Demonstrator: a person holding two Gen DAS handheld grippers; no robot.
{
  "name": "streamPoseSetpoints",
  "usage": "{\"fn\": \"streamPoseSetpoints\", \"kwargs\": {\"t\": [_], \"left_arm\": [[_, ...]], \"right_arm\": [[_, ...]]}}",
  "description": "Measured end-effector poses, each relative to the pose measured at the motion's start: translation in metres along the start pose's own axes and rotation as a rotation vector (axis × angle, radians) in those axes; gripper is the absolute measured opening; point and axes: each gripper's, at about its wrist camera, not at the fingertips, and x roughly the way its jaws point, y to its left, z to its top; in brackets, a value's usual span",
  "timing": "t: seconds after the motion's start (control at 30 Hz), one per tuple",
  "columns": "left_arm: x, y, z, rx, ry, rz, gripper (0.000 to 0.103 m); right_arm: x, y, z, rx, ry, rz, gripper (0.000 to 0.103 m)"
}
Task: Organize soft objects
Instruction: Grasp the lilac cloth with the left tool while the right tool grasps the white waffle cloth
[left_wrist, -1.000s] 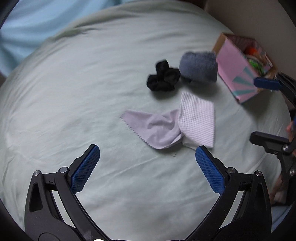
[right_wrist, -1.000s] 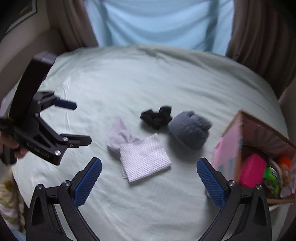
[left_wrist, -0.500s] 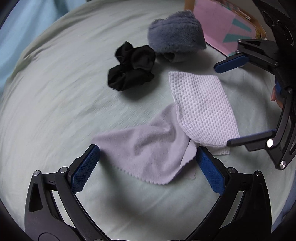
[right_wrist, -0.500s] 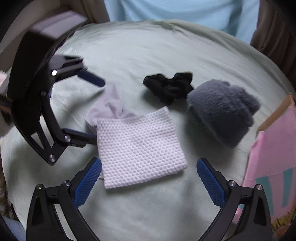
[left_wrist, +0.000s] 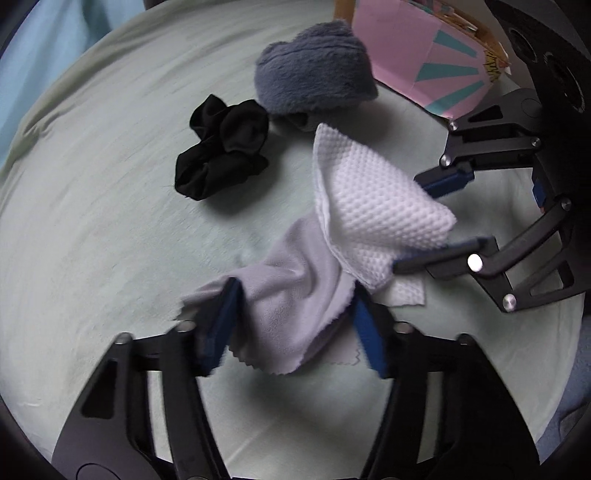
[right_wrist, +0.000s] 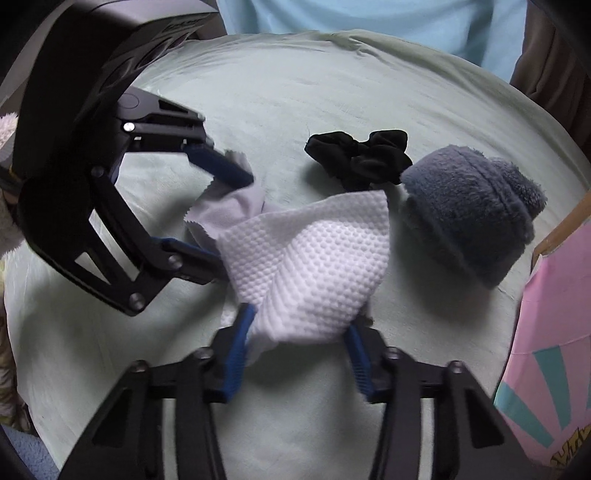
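Note:
My left gripper (left_wrist: 295, 314) is closing around the lilac cloth (left_wrist: 291, 306), which bunches up between its blue pads; it also shows in the right wrist view (right_wrist: 229, 206). My right gripper (right_wrist: 299, 350) is closing around the white waffle cloth (right_wrist: 314, 258), which is puckered up between its pads and overlaps the lilac one (left_wrist: 373, 199). A black scrunchie (left_wrist: 225, 147) and a grey fuzzy hat (left_wrist: 314, 77) lie further back on the pale green sheet (left_wrist: 92, 221).
A pink cardboard box (left_wrist: 424, 48) with teal rays stands at the right, just beyond the hat; it also shows in the right wrist view (right_wrist: 554, 332). Light blue fabric (right_wrist: 369, 18) and brown curtains (right_wrist: 554, 66) lie past the bed's far edge.
Both grippers moved down onto the cloths and their jaws narrowed from wide open. The lilac and white cloths are now pinched and bunched upward.

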Motion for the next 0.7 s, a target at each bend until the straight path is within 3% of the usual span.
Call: {"fn": "streamPoseSetpoints", "kwargs": {"t": [0.07, 0.17, 0.4, 0.7], "left_arm": [[-0.001, -0.003, 0.001, -0.003, 0.0, 0.013, 0.023], [-0.004, 0.002, 0.002, -0.034, 0.0, 0.001, 0.016], [-0.017, 0.0, 0.006, -0.114, -0.014, 0.009, 0.012], [-0.074, -0.016, 0.011, -0.162, -0.06, 0.061, 0.012]], "right_arm": [[-0.003, 0.001, 0.001, 0.023, -0.002, 0.002, 0.025], [-0.009, -0.002, 0.003, 0.063, -0.014, -0.003, 0.019], [-0.03, -0.011, 0.005, 0.119, -0.051, -0.019, 0.018], [-0.097, -0.003, -0.009, 0.129, -0.109, -0.054, 0.018]]}}
